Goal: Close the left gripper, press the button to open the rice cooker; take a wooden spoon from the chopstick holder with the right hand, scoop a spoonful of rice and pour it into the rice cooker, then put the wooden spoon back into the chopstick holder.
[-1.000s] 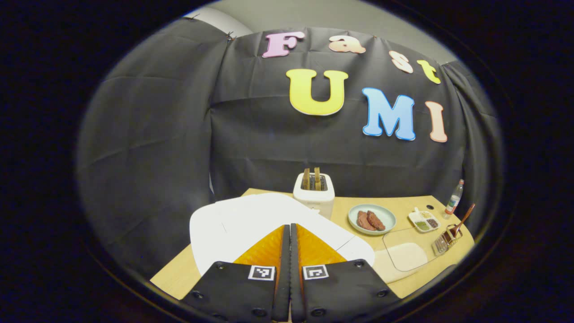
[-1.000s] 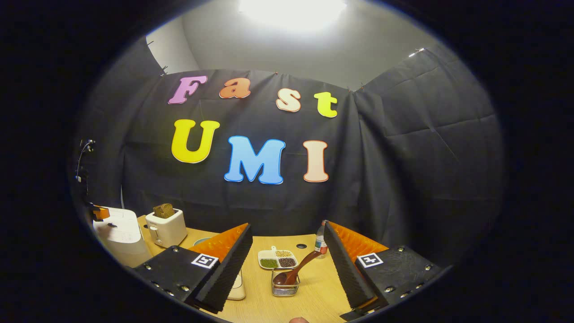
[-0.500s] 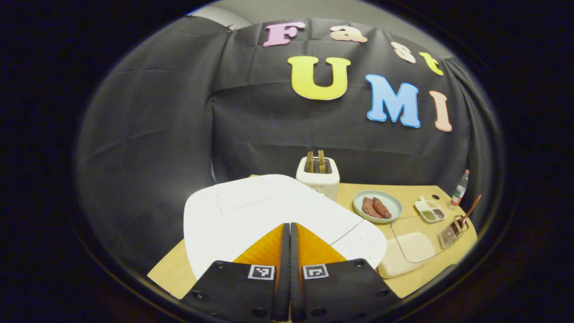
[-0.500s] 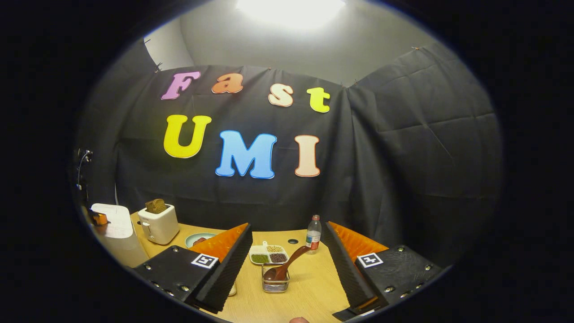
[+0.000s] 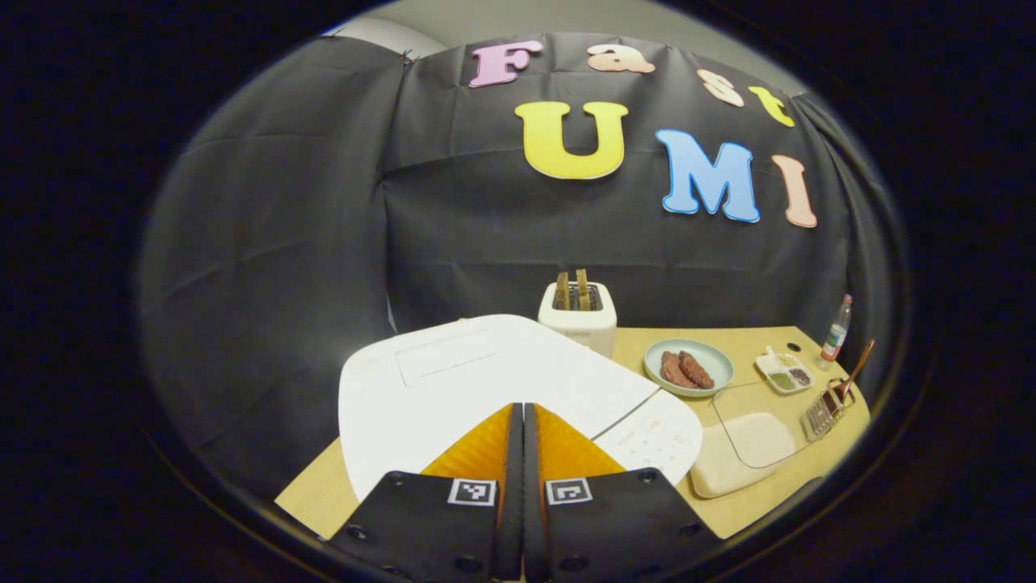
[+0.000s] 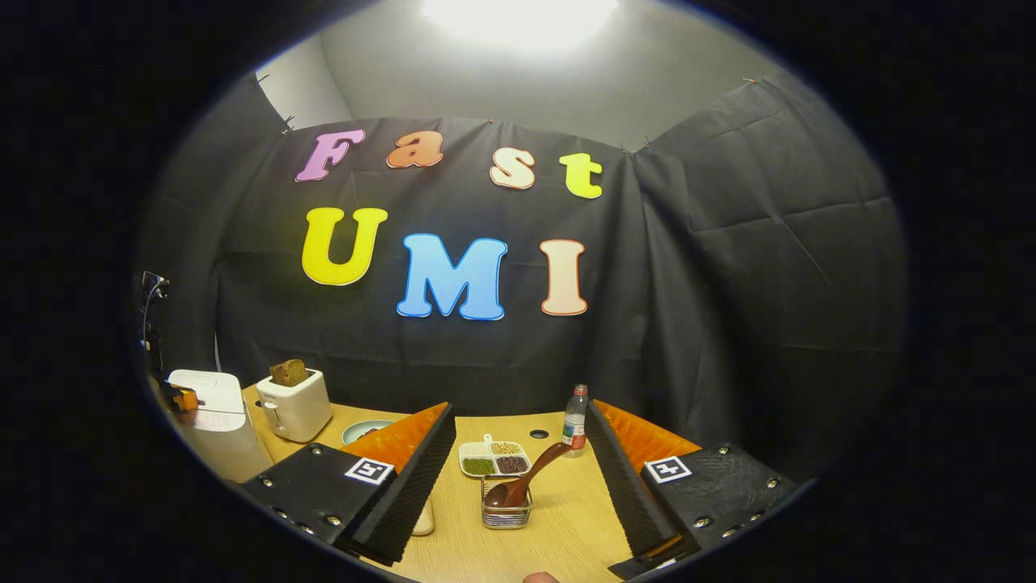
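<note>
Your left gripper (image 5: 523, 421) has its fingers pressed together over the rice cooker (image 5: 486, 380), whose lid is still down. Your right gripper (image 6: 518, 449) is spread wide, empty. One wooden spoon (image 6: 526, 479) waits in one chopstick holder (image 6: 507, 515) at 12 o'clock. Button, scoop, pour and return remain.

Open surface (image 6: 558, 518) in front of chopstick holder (image 6: 507, 514); condiment tray (image 6: 494, 458) and bottle (image 6: 574, 421) stand behind it, toaster (image 6: 293, 402) well left
</note>
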A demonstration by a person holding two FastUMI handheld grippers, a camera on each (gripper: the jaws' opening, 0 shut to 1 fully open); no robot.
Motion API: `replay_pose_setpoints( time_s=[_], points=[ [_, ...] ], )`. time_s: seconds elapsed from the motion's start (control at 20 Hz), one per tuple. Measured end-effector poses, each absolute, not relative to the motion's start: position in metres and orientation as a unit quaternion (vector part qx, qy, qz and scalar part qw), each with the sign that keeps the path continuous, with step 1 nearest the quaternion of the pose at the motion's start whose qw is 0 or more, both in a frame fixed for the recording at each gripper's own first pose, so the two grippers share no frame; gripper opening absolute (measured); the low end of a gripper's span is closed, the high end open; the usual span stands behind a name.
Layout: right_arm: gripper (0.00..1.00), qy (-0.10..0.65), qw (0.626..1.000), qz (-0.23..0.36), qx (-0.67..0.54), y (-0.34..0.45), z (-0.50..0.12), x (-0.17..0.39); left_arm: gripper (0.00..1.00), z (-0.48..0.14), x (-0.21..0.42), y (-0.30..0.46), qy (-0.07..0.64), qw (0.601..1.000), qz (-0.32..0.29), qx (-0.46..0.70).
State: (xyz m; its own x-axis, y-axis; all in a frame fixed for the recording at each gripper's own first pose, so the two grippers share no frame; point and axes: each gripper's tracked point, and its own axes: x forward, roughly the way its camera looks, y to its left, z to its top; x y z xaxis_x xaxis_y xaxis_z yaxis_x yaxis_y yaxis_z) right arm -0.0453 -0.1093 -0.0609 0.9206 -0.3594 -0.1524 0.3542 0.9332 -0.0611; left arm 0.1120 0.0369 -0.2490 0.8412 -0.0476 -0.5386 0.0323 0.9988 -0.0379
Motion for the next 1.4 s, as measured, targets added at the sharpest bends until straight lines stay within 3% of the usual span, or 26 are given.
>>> replay_pose_setpoints(
  time_s=[0.15, 0.7, 0.8, 0.85, 0.95, 1.4],
  points=[
    [0.97, 0.077, 0.981, -0.179, -0.017, -0.115, -0.060, -0.043, 0.06, -0.227, 0.118, 0.041, 0.261, 0.965, -0.007, -0.039],
    [0.97, 0.083, 0.983, -0.161, 0.009, -0.134, -0.071, -0.029, 0.10, -0.130, 0.126, 0.068, 0.155, 0.985, 0.053, -0.048],
    [0.97, 0.082, 0.984, -0.156, 0.014, -0.138, -0.071, -0.024, 0.27, -0.112, 0.122, 0.058, 0.139, 0.987, 0.041, -0.064],
    [0.97, 0.082, 0.985, -0.153, 0.017, -0.141, -0.072, -0.022, 0.60, -0.102, 0.120, 0.055, 0.128, 0.989, 0.035, -0.067],
    [0.97, 0.085, 0.986, -0.144, 0.022, -0.146, -0.076, -0.014, 0.89, -0.082, 0.113, 0.053, 0.104, 0.992, 0.039, -0.053],
    [0.97, 0.117, 0.984, -0.126, 0.045, -0.178, -0.113, 0.032, 0.95, -0.034, 0.063, 0.029, 0.055, 0.997, 0.048, -0.011]
  ],
)
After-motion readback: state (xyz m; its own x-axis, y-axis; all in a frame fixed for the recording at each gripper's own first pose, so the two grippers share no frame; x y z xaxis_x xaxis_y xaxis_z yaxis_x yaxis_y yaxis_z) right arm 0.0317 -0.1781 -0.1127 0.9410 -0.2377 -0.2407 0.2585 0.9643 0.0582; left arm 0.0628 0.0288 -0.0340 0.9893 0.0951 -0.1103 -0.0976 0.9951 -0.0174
